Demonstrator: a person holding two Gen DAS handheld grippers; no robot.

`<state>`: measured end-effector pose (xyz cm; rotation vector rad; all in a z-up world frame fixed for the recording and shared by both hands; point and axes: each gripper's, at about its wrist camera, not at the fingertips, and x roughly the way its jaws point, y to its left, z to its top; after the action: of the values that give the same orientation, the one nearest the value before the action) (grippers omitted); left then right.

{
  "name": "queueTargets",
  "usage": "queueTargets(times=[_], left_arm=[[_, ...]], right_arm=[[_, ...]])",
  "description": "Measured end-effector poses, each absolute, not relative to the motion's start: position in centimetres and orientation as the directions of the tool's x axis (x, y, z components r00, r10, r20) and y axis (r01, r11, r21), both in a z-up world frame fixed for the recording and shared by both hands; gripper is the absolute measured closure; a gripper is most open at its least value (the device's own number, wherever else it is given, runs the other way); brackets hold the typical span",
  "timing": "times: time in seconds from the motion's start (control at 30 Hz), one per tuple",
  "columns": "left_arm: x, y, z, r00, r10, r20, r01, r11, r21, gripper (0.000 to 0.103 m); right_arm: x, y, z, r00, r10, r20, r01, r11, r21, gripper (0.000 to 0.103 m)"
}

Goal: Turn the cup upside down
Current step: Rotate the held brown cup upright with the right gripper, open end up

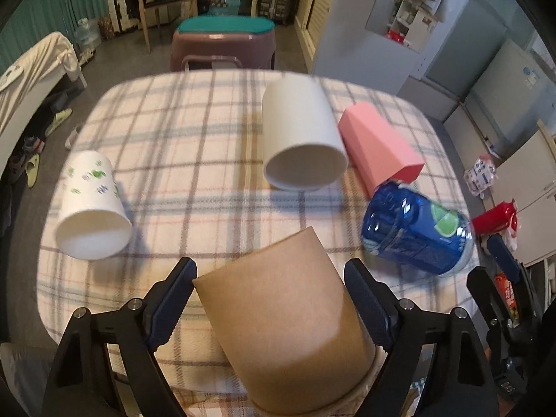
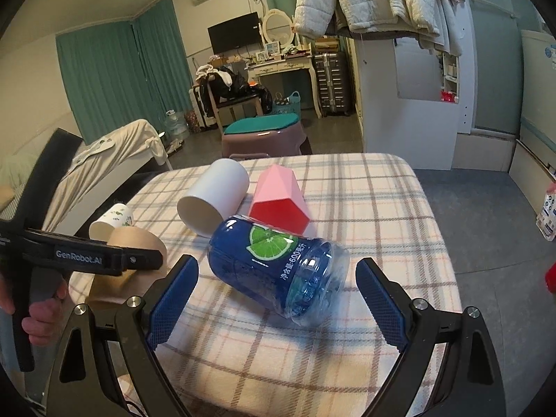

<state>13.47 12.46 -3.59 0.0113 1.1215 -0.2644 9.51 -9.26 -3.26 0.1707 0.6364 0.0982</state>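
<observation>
Left tool (image 1: 269, 299) spread around brown cup (image 1: 288, 326), pads just beside walls; right tool (image 2: 278, 299) spread wide, empty.

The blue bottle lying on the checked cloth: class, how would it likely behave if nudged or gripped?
The blue bottle lies on its side and looks round, so it would probably roll. Its clear plastic looks dented and empty, so it is likely light and may buckle when squeezed. The right claw is open, not touching it.
</observation>
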Motion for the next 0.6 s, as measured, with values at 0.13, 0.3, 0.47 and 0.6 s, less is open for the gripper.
queueTargets(times=[0.13, 0.3, 0.47, 0.6], left_arm=[[12.4, 12.9, -1.1, 0.508, -0.213, -0.835, 0.233, 0.967, -0.105, 0.015], [11.0, 12.5, 1.3, 0.651, -0.189, -0.735, 0.261, 0.965, -0.017, 0.015], [10.2, 11.8, 1.3, 0.787, -0.115, -0.607, 0.236, 0.964, 0.123, 0.015], [10.9, 11.8, 0.1, 0.813, -0.098, -0.574, 0.219, 0.964, 0.147, 0.015]], right_arm=[[9.1, -8.9, -2.9, 0.806, 0.141, -0.575, -0.04, 0.982, 0.185, 0.011], [8.9, -8.7, -2.8, 0.806, 0.14, -0.575, -0.039, 0.982, 0.184, 0.011], [8.6, -8.5, -2.8, 0.808, 0.138, -0.572, -0.038, 0.982, 0.183, 0.011], [8.5, -8.6, -3.0, 0.803, 0.135, -0.58, -0.03, 0.982, 0.187, 0.011]])
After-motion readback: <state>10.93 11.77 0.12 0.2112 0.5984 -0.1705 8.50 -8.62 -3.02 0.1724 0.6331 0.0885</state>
